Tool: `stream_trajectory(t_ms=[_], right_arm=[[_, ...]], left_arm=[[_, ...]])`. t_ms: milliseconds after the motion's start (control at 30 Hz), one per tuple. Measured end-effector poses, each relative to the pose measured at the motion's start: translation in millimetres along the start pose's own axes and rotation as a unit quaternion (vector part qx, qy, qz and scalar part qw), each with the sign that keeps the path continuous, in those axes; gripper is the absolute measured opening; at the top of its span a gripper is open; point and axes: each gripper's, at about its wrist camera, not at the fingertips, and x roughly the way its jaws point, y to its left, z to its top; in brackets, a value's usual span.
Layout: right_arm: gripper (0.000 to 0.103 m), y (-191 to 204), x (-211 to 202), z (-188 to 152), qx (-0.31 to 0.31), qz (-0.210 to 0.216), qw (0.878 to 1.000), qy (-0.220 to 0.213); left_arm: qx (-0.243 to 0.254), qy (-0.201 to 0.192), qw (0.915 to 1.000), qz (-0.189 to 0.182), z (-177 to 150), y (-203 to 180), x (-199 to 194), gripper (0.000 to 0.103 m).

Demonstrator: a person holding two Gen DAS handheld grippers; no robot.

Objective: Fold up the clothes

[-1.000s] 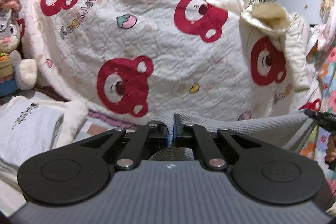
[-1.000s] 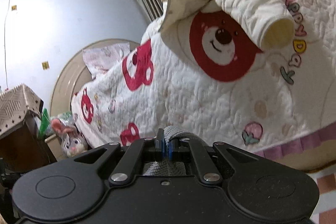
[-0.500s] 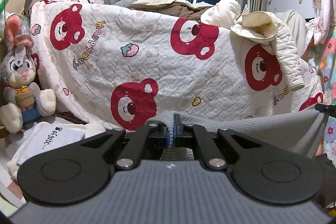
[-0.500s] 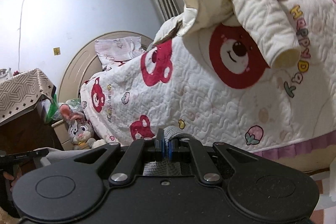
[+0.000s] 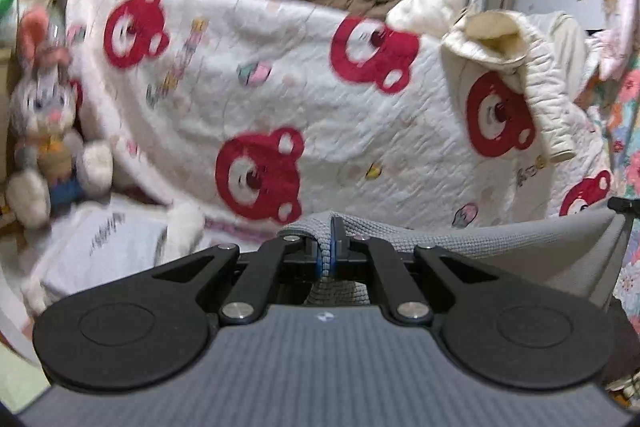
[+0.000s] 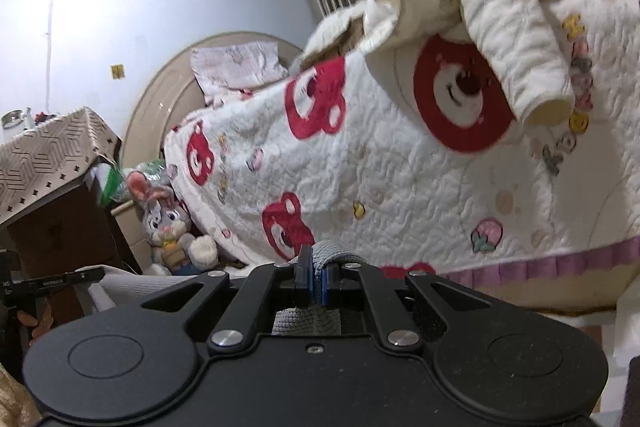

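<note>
Each hand-held gripper, left point(image 5: 331, 247) and right point(image 6: 316, 277), pinches a corner of a grey knit point(image 5: 500, 247) stretched between them before the bed point(image 5: 320, 99); keep the edge taut and level while folding

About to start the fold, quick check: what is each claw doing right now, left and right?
Left claw: closed on the grey knit garment.
Right claw: closed on the same grey knit garment.
</note>
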Motion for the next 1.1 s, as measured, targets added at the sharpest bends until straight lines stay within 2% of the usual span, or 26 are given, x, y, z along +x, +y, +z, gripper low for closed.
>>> stream_trajectory(t_ms=[100, 167, 333, 467, 600, 667, 733, 833, 900, 967, 1033, 1100], right_arm=[[0.006, -13.6, 18.4, -8.7, 0.012, 0.001, 1.0, 0.014], [0.006, -19.6, 20.9, -17.0, 0.019, 0.012, 1.0, 0.015], [0.006, -16.5, -3.0, -48.8, 0.041, 0.037, 0.998, -0.016], [0.006, -4.0, -28.3, -54.7, 0.039, 0.033, 0.999, -0.011], [0.006, 4.7, -43.9, -48.3, 0.045, 0.024, 0.998, 0.02], [0.006, 8.3, -47.3, -45.9, 0.043, 0.015, 0.998, 0.041], [0.006, 11.4, -49.5, -43.3, 0.04, 0.006, 0.997, 0.061], [0.006, 1.0, -16.3, -34.4, 0.024, 0.008, 0.995, 0.095], [0.006, -26.1, 34.8, -31.5, 0.029, 0.007, 0.988, 0.15], [0.005, -53.8, 86.3, -29.3, 0.036, 0.005, 0.978, 0.204], [0.006, -93.4, 146.9, -40.3, 0.069, -0.017, 0.964, 0.258], [0.006, -141.1, 208.7, -59.2, 0.125, -0.038, 0.951, 0.28]], left_arm=[[-0.019, 0.023, 0.9995, 0.004, -9.1, 10.4, 12.2, 0.003], [-0.009, 0.03, 0.9995, 0.008, -16.2, 9.9, 9.0, 0.003], [0.01, 0.044, 0.9989, -0.008, -37.3, 12.4, -19.0, 0.003], [-0.001, 0.068, 0.9971, -0.035, -40.7, 13.8, -44.4, 0.003], [0.005, 0.098, 0.9939, -0.05, -36.2, 8.2, -63.9, 0.003], [-0.001, 0.114, 0.9919, -0.058, -35.5, 8.0, -67.9, 0.003], [0.012, 0.117, 0.9916, -0.054, -32.5, 5.7, -62.8, 0.003], [0.023, 0.124, 0.9906, -0.051, -23.8, 11.7, -20.3, 0.003], [0.02, 0.143, 0.9883, -0.049, -19.3, 22.5, 24.8, 0.003], [0.011, 0.177, 0.9836, -0.035, -23.9, 38.0, 87.8, 0.003], [-0.005, 0.211, 0.9771, -0.027, -35.9, 56.1, 153.8, 0.003], [-0.01, 0.242, 0.9702, -0.011, -52.4, 71.4, 216.6, 0.003]])
